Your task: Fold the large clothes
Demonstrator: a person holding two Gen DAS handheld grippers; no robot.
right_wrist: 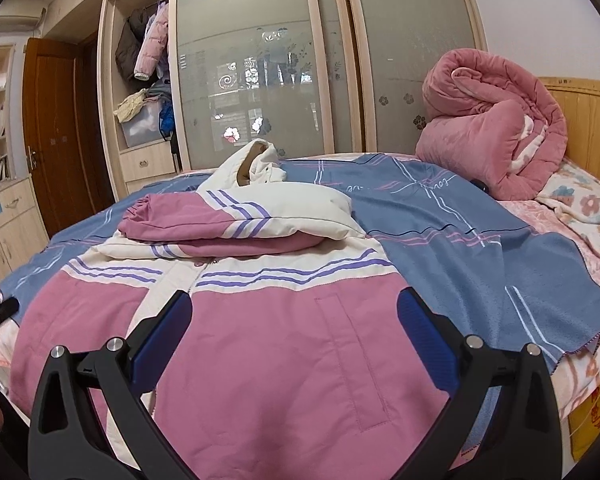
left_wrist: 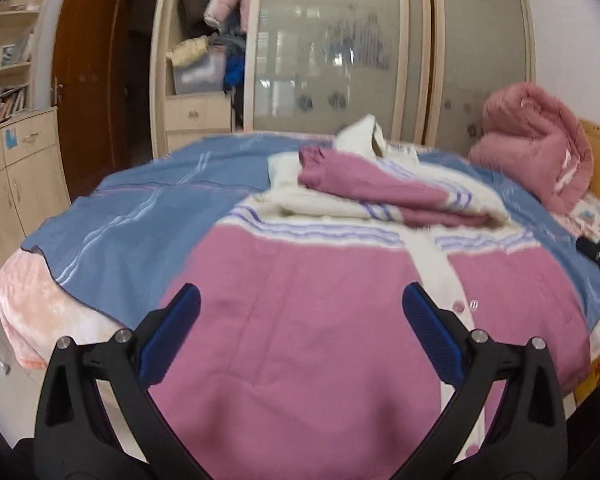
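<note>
A large pink and white jacket [left_wrist: 312, 312] with purple stripes lies front up on the bed, its sleeves [left_wrist: 380, 192] folded across the chest and its white hood [left_wrist: 364, 136] at the far end. In the right wrist view the same jacket [right_wrist: 284, 344] fills the foreground, sleeves [right_wrist: 228, 220] stacked on top. My left gripper [left_wrist: 300, 300] hovers open over the jacket's lower left part, nothing between its blue pads. My right gripper [right_wrist: 294, 304] stands open over the lower right part, also empty. The other gripper's tip [left_wrist: 598, 256] shows at the right edge.
A blue striped blanket [right_wrist: 460, 232] covers the bed under the jacket. A rolled pink quilt [right_wrist: 496, 128] sits by the wooden headboard [right_wrist: 592, 120]. A sliding-door wardrobe [right_wrist: 320, 60] stands behind the bed, with cabinets [left_wrist: 16, 168] and a brown door [left_wrist: 88, 80] to the left.
</note>
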